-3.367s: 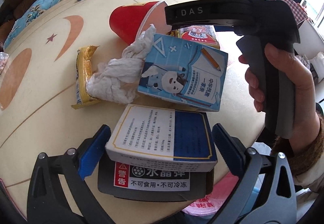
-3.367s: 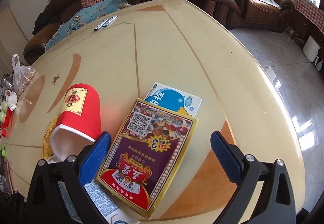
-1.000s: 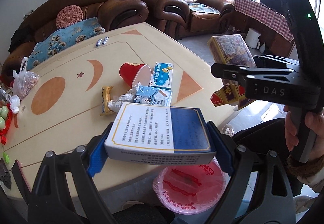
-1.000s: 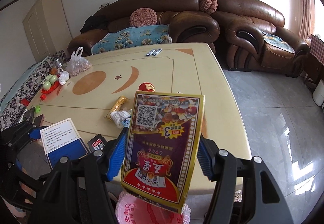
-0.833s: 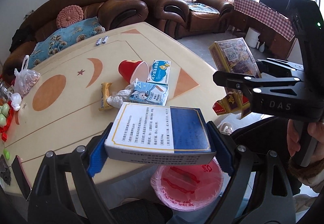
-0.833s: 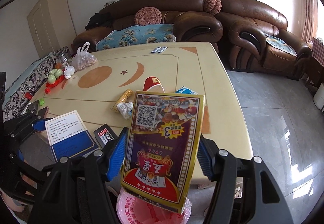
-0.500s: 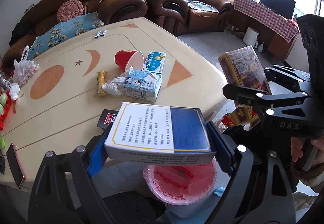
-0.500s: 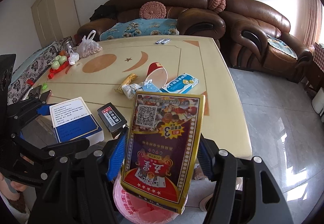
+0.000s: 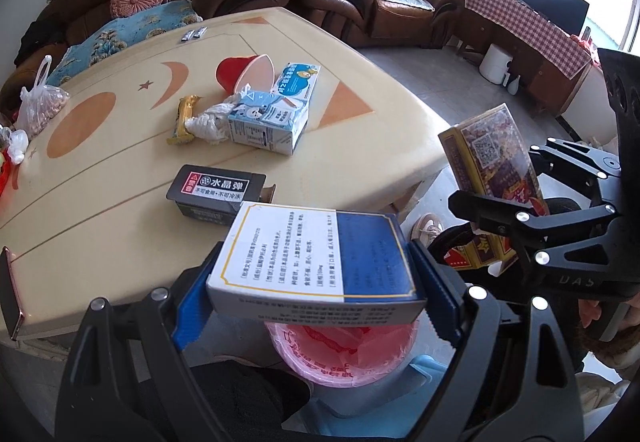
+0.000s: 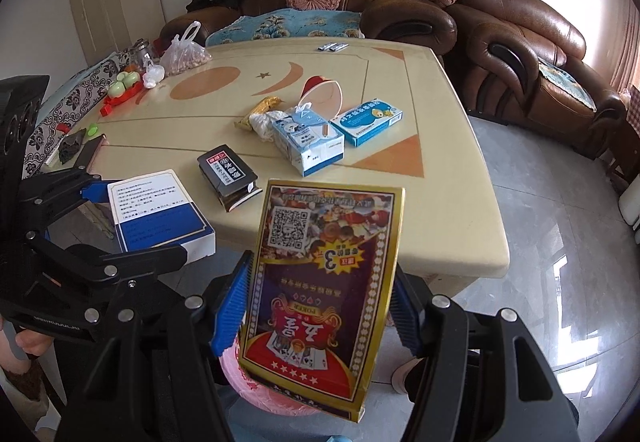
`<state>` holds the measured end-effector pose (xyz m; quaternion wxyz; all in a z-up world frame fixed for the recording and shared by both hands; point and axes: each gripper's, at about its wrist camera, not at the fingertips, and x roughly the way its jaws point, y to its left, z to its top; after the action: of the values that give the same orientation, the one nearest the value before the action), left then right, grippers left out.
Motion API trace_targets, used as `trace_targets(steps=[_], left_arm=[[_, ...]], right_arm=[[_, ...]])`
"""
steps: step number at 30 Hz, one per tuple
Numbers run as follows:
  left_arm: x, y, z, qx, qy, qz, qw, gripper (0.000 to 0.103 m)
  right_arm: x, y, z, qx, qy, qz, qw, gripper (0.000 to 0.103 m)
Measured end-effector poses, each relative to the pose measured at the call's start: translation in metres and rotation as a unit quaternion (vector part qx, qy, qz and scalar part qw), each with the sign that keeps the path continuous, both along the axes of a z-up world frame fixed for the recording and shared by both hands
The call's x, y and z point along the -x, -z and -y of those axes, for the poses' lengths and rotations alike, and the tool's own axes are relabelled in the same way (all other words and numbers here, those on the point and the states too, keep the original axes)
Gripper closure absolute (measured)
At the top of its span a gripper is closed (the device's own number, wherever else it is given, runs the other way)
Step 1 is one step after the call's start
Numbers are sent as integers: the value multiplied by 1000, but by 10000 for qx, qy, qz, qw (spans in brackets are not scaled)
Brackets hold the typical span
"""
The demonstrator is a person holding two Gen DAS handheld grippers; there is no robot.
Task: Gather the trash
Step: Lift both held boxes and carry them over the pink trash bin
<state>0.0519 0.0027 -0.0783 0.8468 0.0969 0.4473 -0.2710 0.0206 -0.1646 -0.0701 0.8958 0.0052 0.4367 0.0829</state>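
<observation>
Above the pink-lined round waste bin (image 9: 343, 352), which stands on the floor just off the near edge of the desk (image 9: 100, 226), both grippers carry loads. Left gripper (image 9: 316, 296): blue pads pressed against the two short ends of a flat white-and-blue cardboard box (image 9: 316, 258), held level directly over the bin's mouth. Right gripper (image 10: 316, 312): pads clamped on the long edges of a tall gold-bordered purple playing-card box (image 10: 320, 282), held upright; its lower end hangs over the bin rim, seen as pink behind the box in the right wrist view.

Neither box has been released; whether the bin holds earlier items beyond its crumpled liner cannot be told.

Beyond the bin, on the desk, trash remains:
- black rectangular box with a red-and-white warning label (image 9: 216, 194), nearest the bin;
- light blue carton with a cartoon figure (image 9: 266, 120), farther in, touching a crumpled white tissue (image 9: 208, 122);
- yellow foil snack wrapper (image 9: 183, 120), beside the tissue;
- red paper cup lying on its side (image 9: 240, 74), behind the carton;
- blue-and-white medicine box (image 9: 298, 80), beside the cup.

Judgement: collection is under way, two items at the drop point, five uncollected. A clear bag of nuts (image 9: 40, 106) far across the desk appears not to be trash.
</observation>
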Motion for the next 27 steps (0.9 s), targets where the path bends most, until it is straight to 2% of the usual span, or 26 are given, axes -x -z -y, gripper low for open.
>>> trace_targets(steps=[10, 16, 27], left_arm=[[4, 38, -1, -34, -57, -347, 9994, 17], [3, 68, -2, 159, -142, -734, 9971, 17], [3, 112, -4, 199, -305, -1128, 9930, 17]], right_arm=[[1, 35, -7, 29, -117, -379, 9992, 42], [-1, 62, -10, 26, -179, -671, 9976, 42], [0, 108, -10, 134, -204, -1124, 9934, 42]])
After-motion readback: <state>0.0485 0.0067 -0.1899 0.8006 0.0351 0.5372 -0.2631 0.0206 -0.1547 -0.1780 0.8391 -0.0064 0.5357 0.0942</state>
